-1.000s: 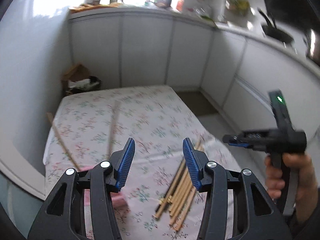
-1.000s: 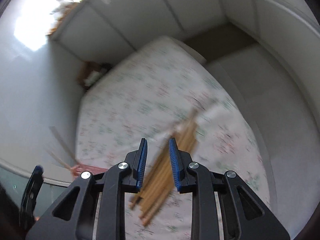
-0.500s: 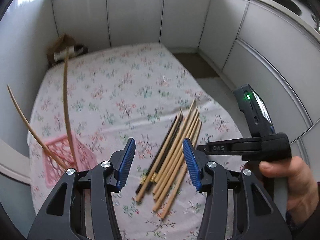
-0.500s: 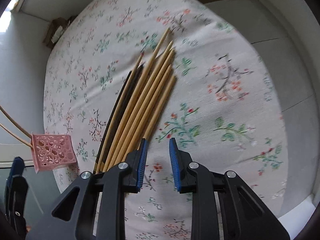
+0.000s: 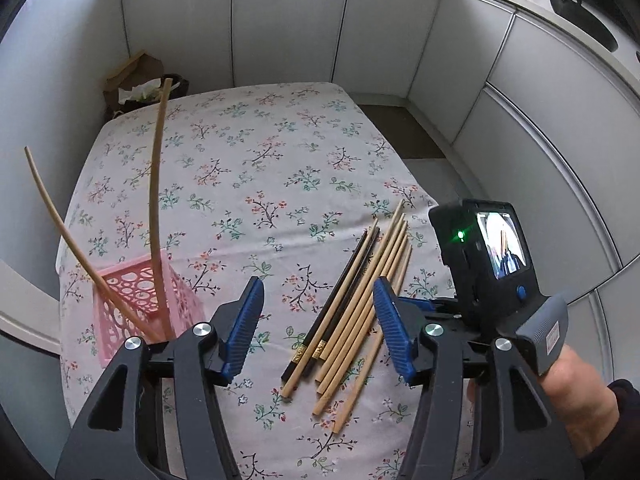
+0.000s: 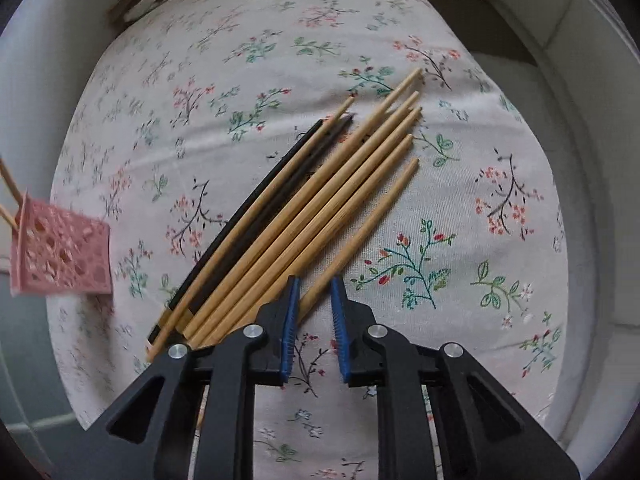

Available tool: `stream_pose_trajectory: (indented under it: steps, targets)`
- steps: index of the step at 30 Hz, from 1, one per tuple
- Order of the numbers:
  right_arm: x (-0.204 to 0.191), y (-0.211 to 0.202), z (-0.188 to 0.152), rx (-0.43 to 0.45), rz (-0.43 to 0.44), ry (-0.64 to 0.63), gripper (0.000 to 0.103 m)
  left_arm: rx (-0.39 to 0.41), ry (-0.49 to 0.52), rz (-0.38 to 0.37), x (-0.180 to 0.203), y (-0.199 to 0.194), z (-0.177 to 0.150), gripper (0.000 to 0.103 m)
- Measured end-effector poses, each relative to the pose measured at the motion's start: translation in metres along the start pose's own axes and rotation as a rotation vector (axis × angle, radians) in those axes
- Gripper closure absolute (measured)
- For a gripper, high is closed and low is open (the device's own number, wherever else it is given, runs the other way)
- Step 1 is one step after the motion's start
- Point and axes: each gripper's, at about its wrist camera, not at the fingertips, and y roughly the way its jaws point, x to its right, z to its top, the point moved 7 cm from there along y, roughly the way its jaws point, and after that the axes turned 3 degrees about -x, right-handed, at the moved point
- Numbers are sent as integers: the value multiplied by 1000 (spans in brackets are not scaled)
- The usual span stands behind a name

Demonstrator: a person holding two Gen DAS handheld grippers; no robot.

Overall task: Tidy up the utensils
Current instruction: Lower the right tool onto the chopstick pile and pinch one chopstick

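Note:
Several wooden chopsticks and two black ones lie side by side on the floral tablecloth; they also show in the left wrist view. A pink perforated basket stands at the near left with two wooden chopsticks leaning out of it; it also shows in the right wrist view. My right gripper is low over the table, jaws narrowly apart around the rightmost wooden chopstick, not closed on it. My left gripper is open and empty above the pile.
The table is small, with white cabinet fronts behind and to the right. A brown paper bag sits on the floor beyond the far left corner. The right gripper's body and the holding hand are at the right.
Both grippers have come down and forward toward the chopstick pile. The right gripper now straddles the rightmost wooden chopstick. The left gripper stayed open.

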Motion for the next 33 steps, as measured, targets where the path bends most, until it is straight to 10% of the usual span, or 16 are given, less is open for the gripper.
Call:
stream_pose_trajectory:
  steps: [20, 33]
  targets:
    - [57, -44, 5, 84, 76, 50, 103, -18, -6, -55, 16, 6, 2, 49]
    - [18, 1, 4, -24, -23, -166, 84, -52, -39, -47, 20, 21, 5, 49]
